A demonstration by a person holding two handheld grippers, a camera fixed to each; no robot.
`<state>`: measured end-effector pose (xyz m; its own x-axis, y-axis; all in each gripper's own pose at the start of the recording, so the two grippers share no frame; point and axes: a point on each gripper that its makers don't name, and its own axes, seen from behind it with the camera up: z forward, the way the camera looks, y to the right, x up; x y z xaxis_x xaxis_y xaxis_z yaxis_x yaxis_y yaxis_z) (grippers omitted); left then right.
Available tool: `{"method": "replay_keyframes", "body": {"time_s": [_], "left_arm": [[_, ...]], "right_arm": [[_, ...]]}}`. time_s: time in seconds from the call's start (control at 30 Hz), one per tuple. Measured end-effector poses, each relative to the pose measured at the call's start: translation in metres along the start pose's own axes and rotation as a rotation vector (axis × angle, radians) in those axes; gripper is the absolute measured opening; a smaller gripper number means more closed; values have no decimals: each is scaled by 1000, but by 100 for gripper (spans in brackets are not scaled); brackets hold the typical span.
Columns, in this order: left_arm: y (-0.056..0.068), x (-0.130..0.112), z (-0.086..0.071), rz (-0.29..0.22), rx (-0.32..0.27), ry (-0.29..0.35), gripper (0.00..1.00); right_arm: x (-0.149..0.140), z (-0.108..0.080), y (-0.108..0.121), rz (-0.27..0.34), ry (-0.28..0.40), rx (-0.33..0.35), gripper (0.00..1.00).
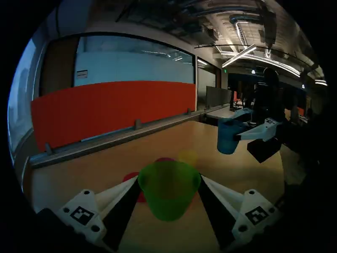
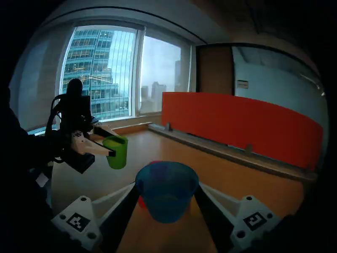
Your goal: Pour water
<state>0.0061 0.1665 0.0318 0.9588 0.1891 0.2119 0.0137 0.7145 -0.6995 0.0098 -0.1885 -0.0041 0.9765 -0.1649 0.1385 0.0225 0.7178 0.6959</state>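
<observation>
- Handling: the blue cup (image 2: 167, 192) is a small translucent plastic tumbler, tapering to its base. Judged light, thin-walled and a little springy. The smooth sides are likely slippery, so the upper wall just under the rim is the place to hold, squeezed gently so it does not buckle. Whether it carries water cannot be told.
- Position: it is upright between the fingers of the right gripper (image 2: 167, 184), one finger on each side of the wall. The jaws are drawn in to cup width and pressing it, and the cup is held clear above the table (image 2: 236, 177).
- Second vessel: the green cup (image 1: 169, 198) looks the same make, so expect the same handling. It is upright and pinched the same way in the left gripper (image 1: 169, 182), jaws narrowed to its width and a finger against each flank. Its contents cannot be made out.
- Relation: in the left gripper view the blue cup hangs off to the right and farther away, well apart from the green cup. Neither rim is over the other.
- Judgement: pouring has not begun. One cup needs bringing just beside the other before any tipping.
- On the wood below the green cup are a red patch (image 1: 131, 176) and a yellow patch (image 1: 188, 157). They may be more cups or discs; I cannot tell.
- Beyond is an orange partition (image 1: 113, 109) along the table's far edge.
</observation>
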Motion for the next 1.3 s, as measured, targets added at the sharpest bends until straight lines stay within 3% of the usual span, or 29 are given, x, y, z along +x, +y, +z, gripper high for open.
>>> {"method": "replay_keyframes", "body": {"time_s": [0.47, 0.87, 1.3], "left_arm": [[35, 21, 1, 20, -48, 67, 90], [62, 37, 2, 23, -84, 138, 89], [78, 46, 1, 24, -108, 172, 90]], "right_arm": [[43, 3, 2, -28, 84, -2, 90], [73, 8, -4, -88, 114, 17, 90], [103, 19, -18, -200, 132, 48, 90]]}}
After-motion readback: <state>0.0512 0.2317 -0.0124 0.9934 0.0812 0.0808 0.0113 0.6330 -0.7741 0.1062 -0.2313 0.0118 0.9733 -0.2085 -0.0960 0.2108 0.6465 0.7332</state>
